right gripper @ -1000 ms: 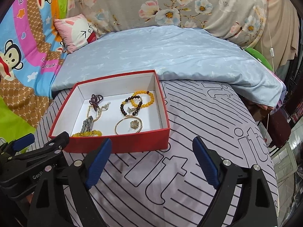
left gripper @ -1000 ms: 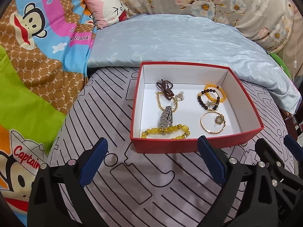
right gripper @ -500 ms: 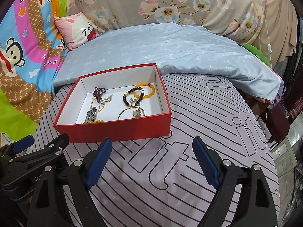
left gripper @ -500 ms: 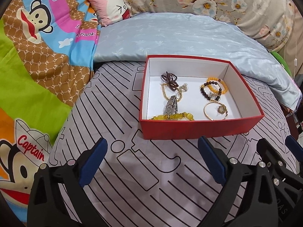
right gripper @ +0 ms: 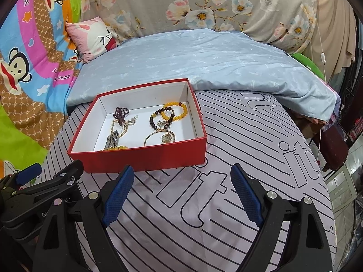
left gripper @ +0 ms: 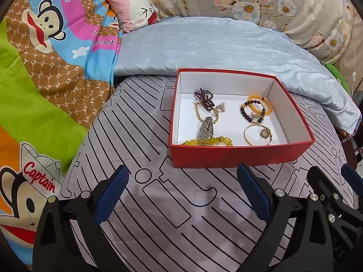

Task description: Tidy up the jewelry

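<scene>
A red box [left gripper: 240, 156] with a white inside sits on the striped grey bedsheet; it also shows in the right wrist view [right gripper: 145, 158]. It holds several pieces: a yellow bead bracelet [left gripper: 207, 141], a silver watch band [left gripper: 205, 130], a gold chain [left gripper: 199, 113], dark purple beads [left gripper: 204, 98], an orange bead bracelet [left gripper: 261, 106], a dark bead bracelet [left gripper: 246, 113] and a gold bangle [left gripper: 257, 134]. My left gripper [left gripper: 182, 192] is open and empty, in front of the box. My right gripper [right gripper: 181, 192] is open and empty, in front of the box's right corner.
A light blue quilt [left gripper: 215, 45] lies behind the box. A cartoon monkey blanket [left gripper: 45, 68] covers the left side. A pink rabbit pillow [left gripper: 133, 6] and floral fabric [right gripper: 215, 4] are at the back. The bed's edge drops off at the right [right gripper: 329, 158].
Both grippers have drawn back from the box and tilted up, so the box now looks smaller and farther away. Both stay open and empty. The jewelry has not moved.
</scene>
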`<state>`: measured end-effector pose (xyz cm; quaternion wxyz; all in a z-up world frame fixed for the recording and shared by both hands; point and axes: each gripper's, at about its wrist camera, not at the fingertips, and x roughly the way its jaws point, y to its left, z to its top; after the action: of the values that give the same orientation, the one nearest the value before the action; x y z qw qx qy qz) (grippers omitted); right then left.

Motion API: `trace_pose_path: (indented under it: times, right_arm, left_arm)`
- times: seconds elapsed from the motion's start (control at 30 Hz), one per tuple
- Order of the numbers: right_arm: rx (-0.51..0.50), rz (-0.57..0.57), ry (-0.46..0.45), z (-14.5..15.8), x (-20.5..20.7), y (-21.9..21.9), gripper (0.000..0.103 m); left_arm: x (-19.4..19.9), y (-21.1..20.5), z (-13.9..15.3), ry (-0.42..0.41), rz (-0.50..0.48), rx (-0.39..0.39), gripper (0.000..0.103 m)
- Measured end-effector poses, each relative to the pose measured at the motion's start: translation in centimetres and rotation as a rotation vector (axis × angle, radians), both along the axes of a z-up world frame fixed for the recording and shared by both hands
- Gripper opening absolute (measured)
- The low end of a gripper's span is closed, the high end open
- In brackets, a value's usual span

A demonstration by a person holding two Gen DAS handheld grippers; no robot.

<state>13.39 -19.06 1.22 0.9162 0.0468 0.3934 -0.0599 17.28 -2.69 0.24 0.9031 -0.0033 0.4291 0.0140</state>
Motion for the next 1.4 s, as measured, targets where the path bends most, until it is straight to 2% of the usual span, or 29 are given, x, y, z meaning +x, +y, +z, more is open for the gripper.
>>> trace_pose_path:
  times: [1.4]
  right_arm:
    - [0.005, -0.003, -0.004, 0.25, 0.16, 0.11, 0.085]
  left_arm:
    - [0.22, -0.17, 0.11, 0.001, -0.006, 0.004, 0.094]
